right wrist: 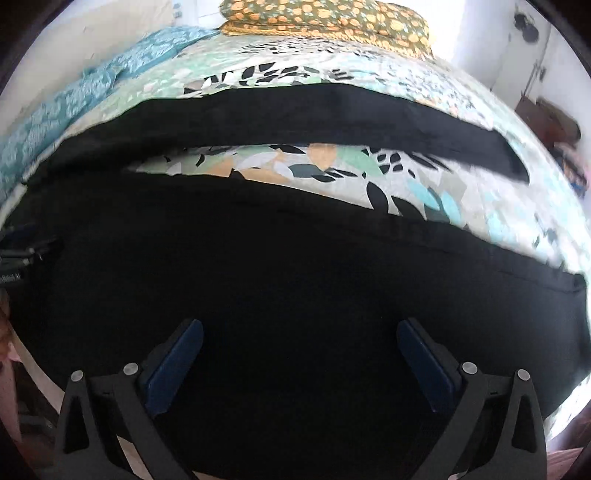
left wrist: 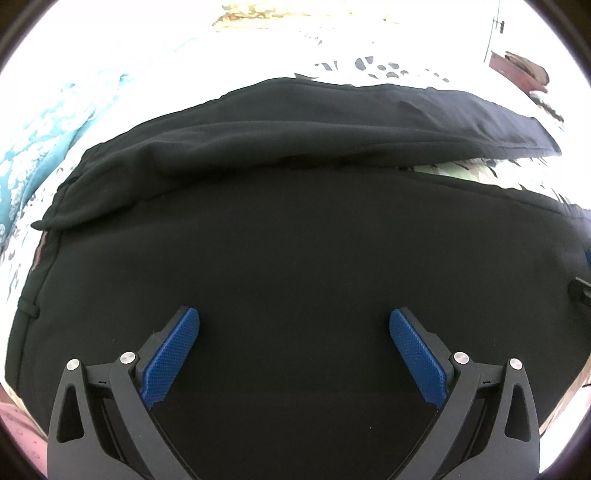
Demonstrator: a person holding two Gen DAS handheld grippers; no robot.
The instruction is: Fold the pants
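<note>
Black pants (left wrist: 295, 236) lie flat, legs spread apart

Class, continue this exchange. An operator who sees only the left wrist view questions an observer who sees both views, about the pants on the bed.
Operator: The top of my picture is washed out. What lies at the far end of the bed?
Observer: A green cushion with orange spots.
Operator: Is the right gripper holding anything?
Observer: No. The right gripper is open over the black pants, with nothing clamped between its pads.
</note>
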